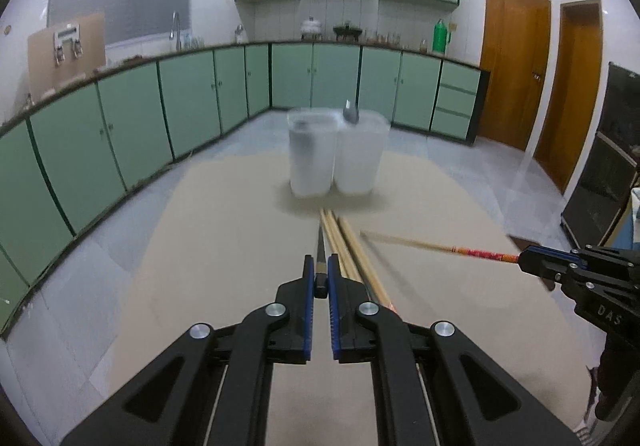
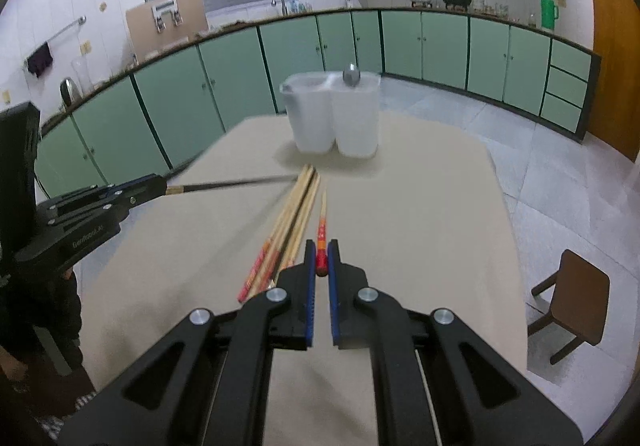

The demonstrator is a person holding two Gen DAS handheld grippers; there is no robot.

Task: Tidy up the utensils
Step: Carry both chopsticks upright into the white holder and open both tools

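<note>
Both tools are clamped: left tool (image 1: pixel 321 278) on the dark chopstick (image 1: pixel 320 246), right tool (image 2: pixel 321 260) on the red-ended chopstick (image 2: pixel 322 224). Containers (image 2: pixel 332 118) sit at twelve o'clock on the table (image 2: pixel 420 206); keep tips level, aim for one compartment.

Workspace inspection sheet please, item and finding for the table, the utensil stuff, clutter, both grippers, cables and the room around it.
Surface: beige table, bare around the utensils.
Job's things: two white containers side by side at the far end, a spoon sticking out of the right one; loose chopsticks lying bundled on the table.
Clutter: nothing seen.
Grippers: left gripper shut on a dark chopstick; right gripper shut on a red-ended chopstick.
Cables: nothing seen.
Surroundings: green cabinets along the walls, wooden doors, a small brown stool on the tiled floor beside the table.
</note>
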